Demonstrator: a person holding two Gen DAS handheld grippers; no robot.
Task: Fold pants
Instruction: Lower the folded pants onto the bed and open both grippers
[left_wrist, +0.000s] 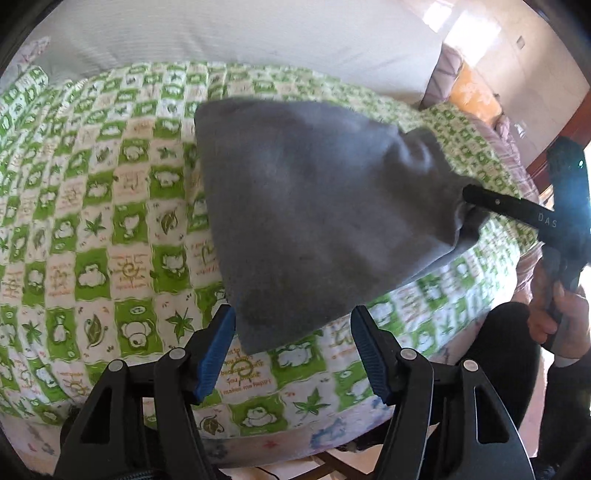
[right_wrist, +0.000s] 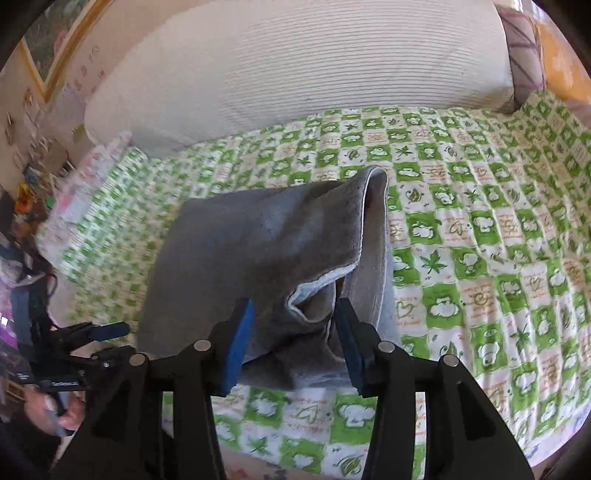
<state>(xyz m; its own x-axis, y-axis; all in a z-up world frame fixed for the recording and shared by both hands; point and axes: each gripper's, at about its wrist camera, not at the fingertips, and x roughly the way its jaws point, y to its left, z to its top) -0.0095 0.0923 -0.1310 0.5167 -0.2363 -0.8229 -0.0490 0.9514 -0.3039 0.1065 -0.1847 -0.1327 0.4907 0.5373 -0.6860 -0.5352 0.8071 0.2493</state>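
A bed fills both views, spread with a green-and-white checked quilt (right_wrist: 480, 221) printed with leaves and little cartoon figures. Behind it lies a long, pale ribbed bolster (right_wrist: 295, 74) against the wall. Up in the left corner hangs a gold-framed picture (right_wrist: 48, 48) (its subject too blurred to read). Bright daylight washes the cream wall (left_wrist: 509, 48) and an orange cushion (left_wrist: 476, 92) at the far right.

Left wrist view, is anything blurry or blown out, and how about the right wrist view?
Left wrist view: gray pants smeared soft, window glare washes out the right edge. Right wrist view: green checked bedspread sharp at right, streaked at left; both bulge fisheye-style.
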